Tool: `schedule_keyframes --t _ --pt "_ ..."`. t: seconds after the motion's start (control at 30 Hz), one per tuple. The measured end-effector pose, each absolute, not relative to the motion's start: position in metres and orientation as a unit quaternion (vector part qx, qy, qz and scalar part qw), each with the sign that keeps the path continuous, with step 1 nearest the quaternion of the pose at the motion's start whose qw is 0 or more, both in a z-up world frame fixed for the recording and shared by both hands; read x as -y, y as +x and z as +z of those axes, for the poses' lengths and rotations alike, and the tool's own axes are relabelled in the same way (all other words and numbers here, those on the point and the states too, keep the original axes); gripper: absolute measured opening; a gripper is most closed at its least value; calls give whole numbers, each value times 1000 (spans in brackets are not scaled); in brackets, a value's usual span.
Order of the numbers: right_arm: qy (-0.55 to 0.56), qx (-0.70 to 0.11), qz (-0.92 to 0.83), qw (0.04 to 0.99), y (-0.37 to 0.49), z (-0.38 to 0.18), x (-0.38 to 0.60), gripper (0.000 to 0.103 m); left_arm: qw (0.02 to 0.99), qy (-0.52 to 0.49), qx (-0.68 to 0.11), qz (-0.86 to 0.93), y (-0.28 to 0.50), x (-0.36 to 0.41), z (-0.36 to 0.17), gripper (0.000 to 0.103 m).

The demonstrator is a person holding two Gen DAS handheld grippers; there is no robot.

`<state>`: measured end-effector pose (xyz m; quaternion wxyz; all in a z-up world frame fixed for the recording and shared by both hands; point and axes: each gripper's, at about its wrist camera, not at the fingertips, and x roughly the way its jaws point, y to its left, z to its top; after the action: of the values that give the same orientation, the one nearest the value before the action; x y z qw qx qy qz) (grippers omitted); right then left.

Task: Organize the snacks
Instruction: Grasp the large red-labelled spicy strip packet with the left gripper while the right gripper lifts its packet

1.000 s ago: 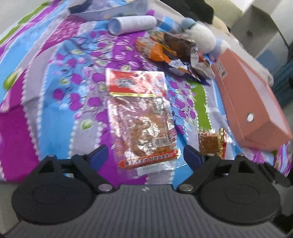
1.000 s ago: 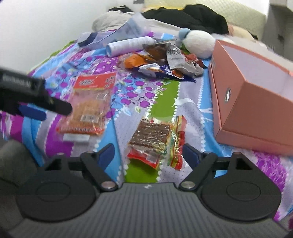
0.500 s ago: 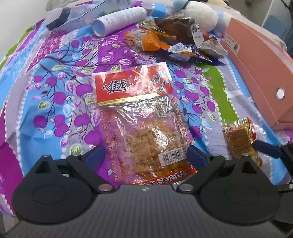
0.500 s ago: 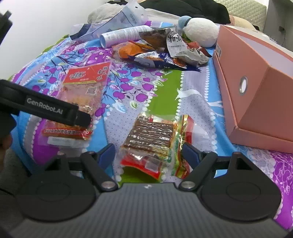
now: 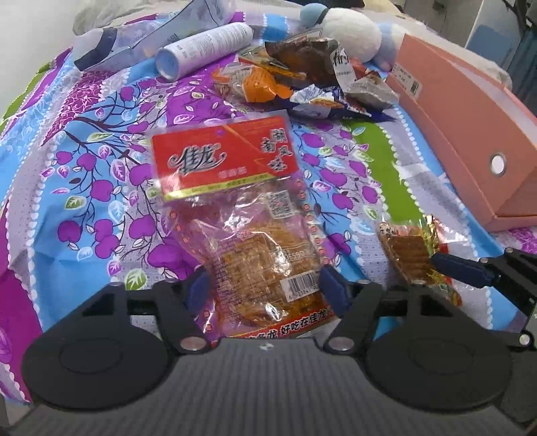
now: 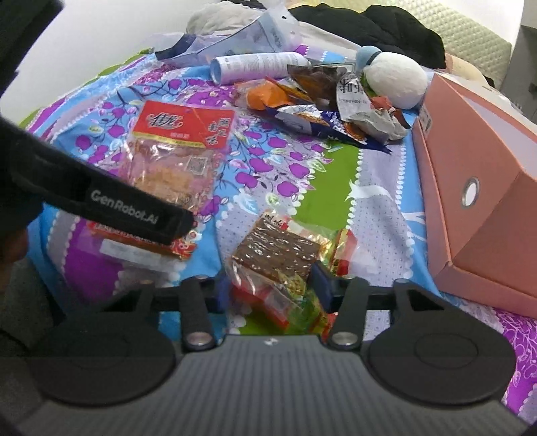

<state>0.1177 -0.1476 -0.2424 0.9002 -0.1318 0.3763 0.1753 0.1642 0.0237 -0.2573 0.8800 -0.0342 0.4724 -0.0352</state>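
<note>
One bedspread (image 5: 100,174), patterned in purple, blue and green, fills both views. One pink box (image 5: 463,141) lies along the right edge of each frame, its long axis running from upper centre-right to lower right, with a single metal-ringed hole (image 5: 497,164) in the near end and a small barcode label near its far end, too small to read.

One large snack packet (image 5: 248,214) sits at centre of the left wrist view, long axis running up the frame, red header at the top. The header and bottom strip carry Chinese writing; a QR code and a barcode show on the clear part. One white tube (image 5: 204,47) lies upper left, pointing up and right; its print is illegible. One white plush toy (image 5: 349,30) sits at top centre. A heap of wrappers (image 5: 302,77) below it cannot be counted surely. One small packet (image 6: 275,255) of dark strips lies at lower centre of the right wrist view, long axis tilted up and left.

The left gripper (image 5: 265,288) straddles the big packet's lower end, jaws closing, pads at its edges. The right gripper (image 6: 272,291) is likewise closing about the small packet. A strap in the right view's left part reads "GenRobot.AI".
</note>
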Motion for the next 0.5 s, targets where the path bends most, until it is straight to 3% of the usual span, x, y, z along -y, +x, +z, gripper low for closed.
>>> schedule_keyframes --t 0.03,0.07,0.27,0.5 --pt "-126 -377 174 901 117 -241 149 46 880 -37 -472 -37 163 -24 -256 67" --pt "-121 -378 171 902 117 -240 151 34 880 -41 -472 -39 161 -25 -255 65" --pt "-103 -371 149 911 111 -228 163 13 881 -69 -465 -50 149 -28 -244 62" --pt "-87 -351 136 922 103 -210 173 10 888 -89 -448 -61 139 -25 -220 62"
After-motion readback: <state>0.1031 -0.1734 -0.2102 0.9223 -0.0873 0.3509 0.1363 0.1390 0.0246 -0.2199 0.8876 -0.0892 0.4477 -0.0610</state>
